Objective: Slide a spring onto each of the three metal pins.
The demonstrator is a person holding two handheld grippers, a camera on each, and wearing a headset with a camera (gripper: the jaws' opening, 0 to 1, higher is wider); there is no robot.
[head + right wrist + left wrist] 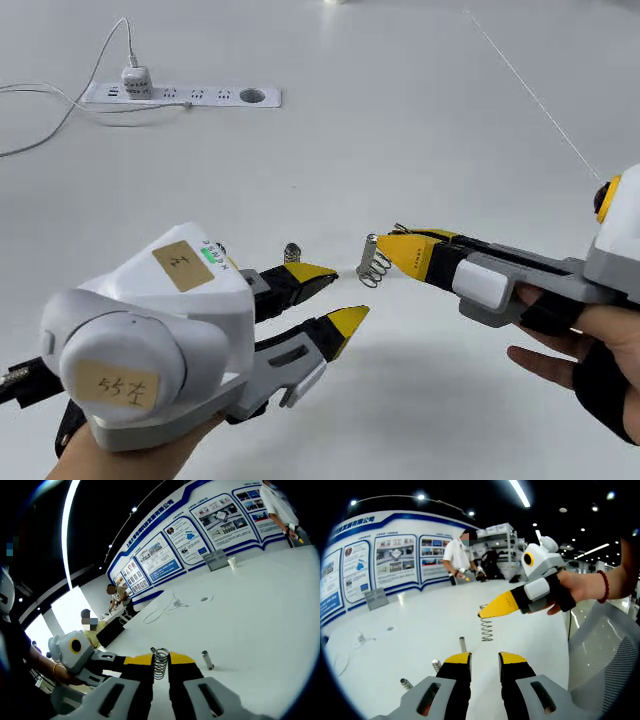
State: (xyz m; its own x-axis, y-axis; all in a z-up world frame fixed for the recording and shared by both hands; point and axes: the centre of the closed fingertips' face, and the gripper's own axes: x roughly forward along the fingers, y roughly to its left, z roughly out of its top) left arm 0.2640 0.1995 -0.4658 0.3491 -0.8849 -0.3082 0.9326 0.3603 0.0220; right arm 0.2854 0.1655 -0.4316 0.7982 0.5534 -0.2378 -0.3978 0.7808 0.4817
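We are gripping a spring (374,267) in the right gripper (388,248). Its yellow-tipped jaws are clenched on the upper end of the spring, so the rest is hanging down from the tips above the white workbench (420,130). In the right gripper view the spring (160,663) is sitting between the two jaws.

The bare pin (463,644) is standing upright on the bench, near the spring but apart from it. In the left gripper view it is standing to the left of the hanging spring (486,628), and in the right gripper view it (206,660) is lying off to the right of the jaws. The spring is not on this pin.

We are holding the left gripper (330,297) released, with its jaws parted and nothing between them, pointing toward the right gripper's tips.

In the left gripper view a second pin (436,665) and a third pin (406,683) are standing in line with the bare one, both looking ribbed as if wrapped in coils. In the head view the second pin (292,252) is showing a spring around it, just beyond the left gripper's upper jaw.

At the far left of the bench a power strip (180,96) is lying flat with a white charger (135,78) plugged in, its cable trailing off to the left.
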